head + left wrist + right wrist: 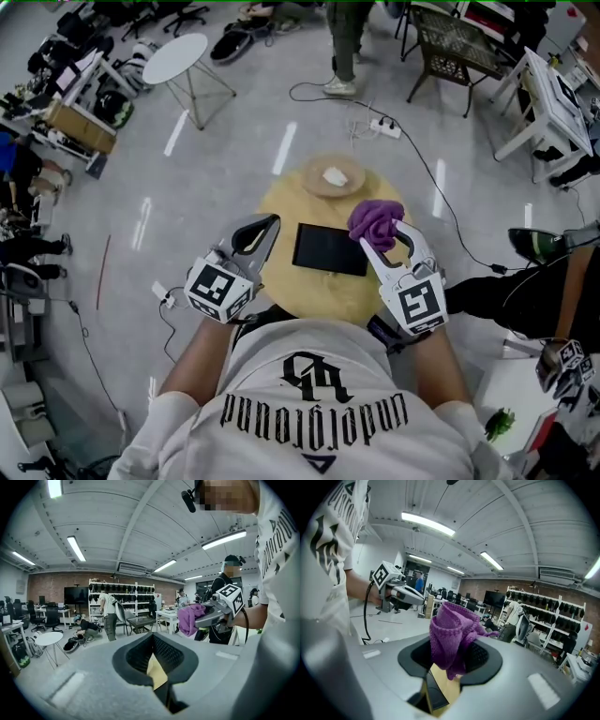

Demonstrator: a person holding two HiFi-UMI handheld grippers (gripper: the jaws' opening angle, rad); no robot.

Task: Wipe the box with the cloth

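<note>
A flat black box (330, 249) lies in the middle of a round wooden table (281, 202). My right gripper (380, 236) is raised over the box's right end, shut on a bunched purple cloth (375, 220). In the right gripper view the cloth (452, 637) hangs between the jaws of that gripper (450, 663), and the box (435, 696) shows below. My left gripper (267, 228) hovers left of the box, shut and holding nothing. Its own view shows the left gripper (157, 663) with jaws closed over bare tabletop, and the right gripper (206, 616) with the cloth (189, 618) beyond.
A wooden dish (333, 175) holding something white sits at the table's far side. On the floor are a power strip with cables (384, 127), a small white round table (175, 58) and a dark chair (450, 47). A person (342, 47) stands beyond the table.
</note>
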